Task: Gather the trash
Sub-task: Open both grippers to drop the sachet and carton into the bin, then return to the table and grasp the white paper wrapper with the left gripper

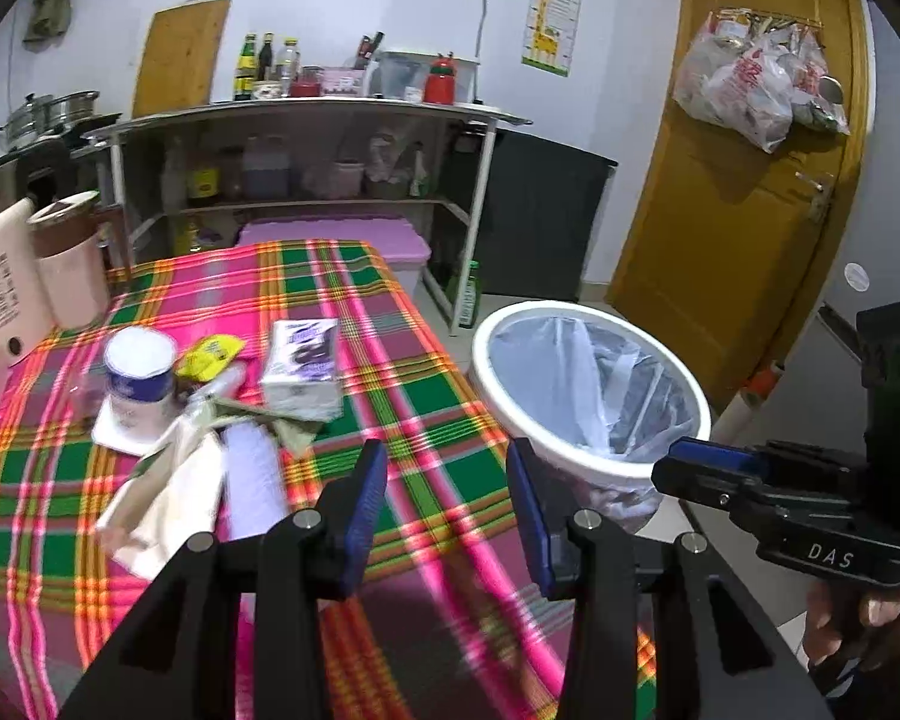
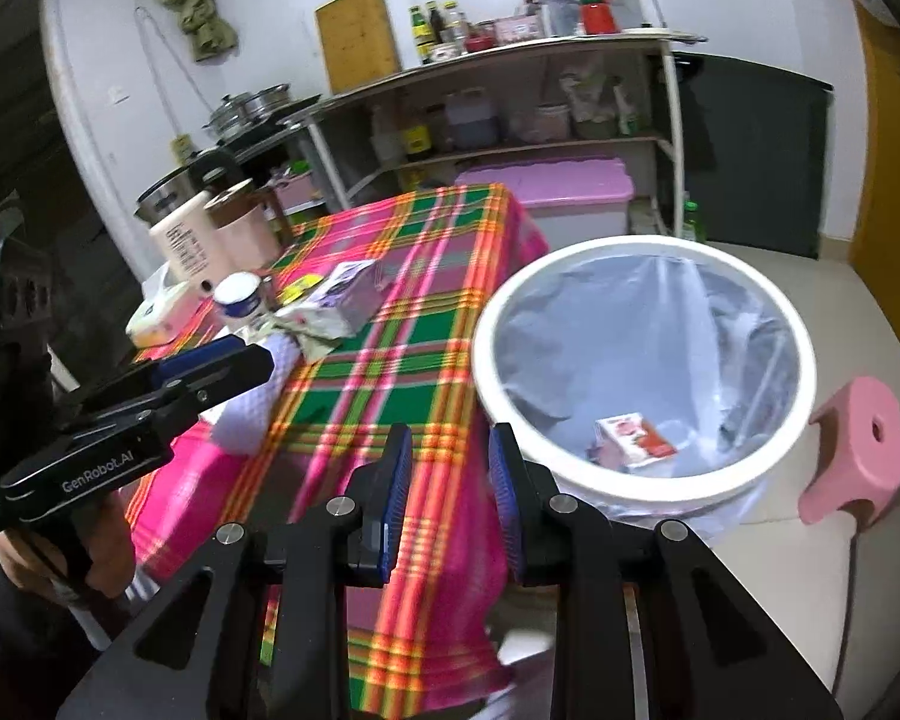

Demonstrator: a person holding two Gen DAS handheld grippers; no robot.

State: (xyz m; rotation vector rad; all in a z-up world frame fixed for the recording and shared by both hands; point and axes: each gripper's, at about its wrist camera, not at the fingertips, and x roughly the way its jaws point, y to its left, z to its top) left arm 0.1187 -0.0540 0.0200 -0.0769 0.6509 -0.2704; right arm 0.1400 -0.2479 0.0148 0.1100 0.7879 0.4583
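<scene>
Two fisheye views of an evenly lit indoor room, with straight lines bowed and black vignette in the corners. Motion blur smears the plaid tablecloth (image 1: 390, 360) and nearby clutter. The white bin rim (image 2: 642, 252) looks bright; shadows are soft, and glare is slight

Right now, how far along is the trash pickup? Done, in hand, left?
Done: one small red-and-white carton lies in the lined white bin. In hand: nothing; the left tongs and right tongs both stand open and empty. Left: a yellow wrapper, crumpled paper and wrappers and a purple-printed pack lie on the plaid tablecloth.
</scene>
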